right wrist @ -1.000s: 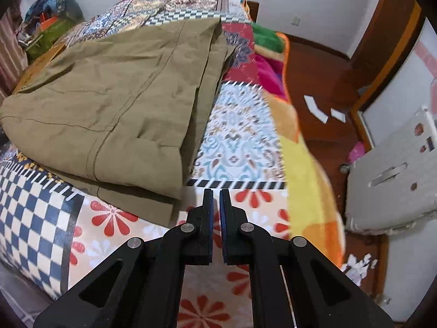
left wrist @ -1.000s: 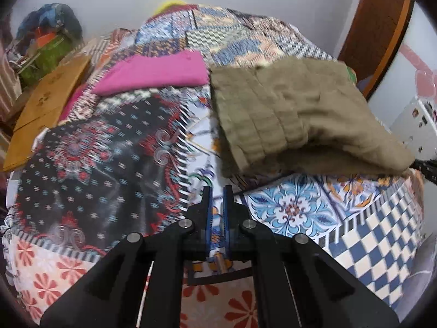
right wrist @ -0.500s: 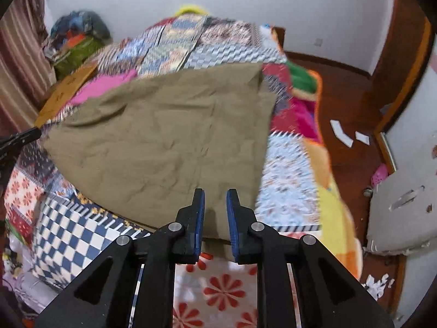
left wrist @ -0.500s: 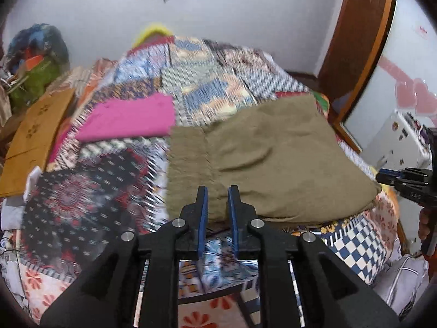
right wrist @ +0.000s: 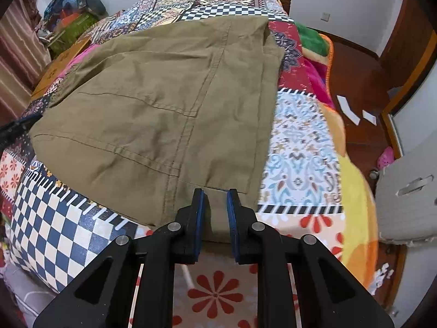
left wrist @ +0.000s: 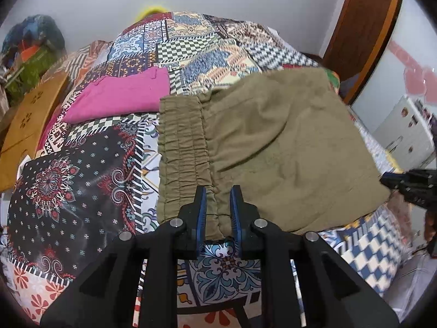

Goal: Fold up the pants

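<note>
On the patchwork bedspread (left wrist: 82, 169): folded olive pants (left wrist: 273, 147), gathered waistband leftward.
Left gripper (left wrist: 217, 194) and right gripper (right wrist: 213, 195), jaws narrowly parted and just opening, hold nothing.

Both wrist views look steeply down, close over bed (left wrist: 224, 270); share olive pants (left wrist: 273, 150).
</note>
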The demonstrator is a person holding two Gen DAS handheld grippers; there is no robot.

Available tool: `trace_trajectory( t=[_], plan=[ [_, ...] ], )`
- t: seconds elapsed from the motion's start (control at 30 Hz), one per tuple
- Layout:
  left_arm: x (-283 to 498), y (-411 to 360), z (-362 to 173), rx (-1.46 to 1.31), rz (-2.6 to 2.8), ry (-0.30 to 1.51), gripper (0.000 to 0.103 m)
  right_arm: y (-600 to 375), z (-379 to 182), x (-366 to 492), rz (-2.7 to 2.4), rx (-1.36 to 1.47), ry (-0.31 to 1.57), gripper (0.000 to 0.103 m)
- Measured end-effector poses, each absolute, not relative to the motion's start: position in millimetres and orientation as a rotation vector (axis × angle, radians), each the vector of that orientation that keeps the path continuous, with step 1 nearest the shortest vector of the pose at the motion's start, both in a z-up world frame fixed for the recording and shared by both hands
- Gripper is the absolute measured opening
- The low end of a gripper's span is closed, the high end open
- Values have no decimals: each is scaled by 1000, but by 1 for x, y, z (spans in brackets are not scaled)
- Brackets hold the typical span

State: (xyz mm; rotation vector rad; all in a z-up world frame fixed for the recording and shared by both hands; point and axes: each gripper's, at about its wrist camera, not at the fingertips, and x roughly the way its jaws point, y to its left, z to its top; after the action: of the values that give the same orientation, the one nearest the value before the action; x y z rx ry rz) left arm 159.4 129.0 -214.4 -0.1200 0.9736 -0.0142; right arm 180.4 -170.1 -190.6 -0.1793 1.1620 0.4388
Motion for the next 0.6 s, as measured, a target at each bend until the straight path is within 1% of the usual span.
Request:
trace_trajectory(
  t=[0.03, 0.07, 0.1, 0.13, 0.2, 0.23, 0.3, 0.4, 0.6],
  plan=[
    [160, 133, -209, -130, -13, 967, 22, -172, -188, 183, 431, -181, 1155, 19],
    [161, 137, -204, -134, -4, 957, 24, -176, -183, 186, 422, -175, 1143, 22],
    [162, 143, -196, -136, 10, 936, 29, -179, -179, 188, 416, -169, 1133, 26],
    [164, 147, -190, -140, 17, 922, 34, -183, -174, 191, 410, -161, 1120, 28],
    [171, 157, -182, -148, 34, 898, 41, -188, -162, 198, 400, -145, 1084, 35],
    [176, 162, -178, -147, 50, 887, 43, -189, -158, 202, 396, -140, 1071, 38],
    [188, 170, -176, -148, 74, 883, 43, -191, -149, 212, 386, -127, 1037, 43],
    [211, 182, -180, -162, 89, 890, 43, -191, -141, 230, 377, -110, 1000, 43],
    [253, 192, -203, -199, 70, 952, 45, -184, -138, 273, 352, -112, 950, 43]
  ],
)
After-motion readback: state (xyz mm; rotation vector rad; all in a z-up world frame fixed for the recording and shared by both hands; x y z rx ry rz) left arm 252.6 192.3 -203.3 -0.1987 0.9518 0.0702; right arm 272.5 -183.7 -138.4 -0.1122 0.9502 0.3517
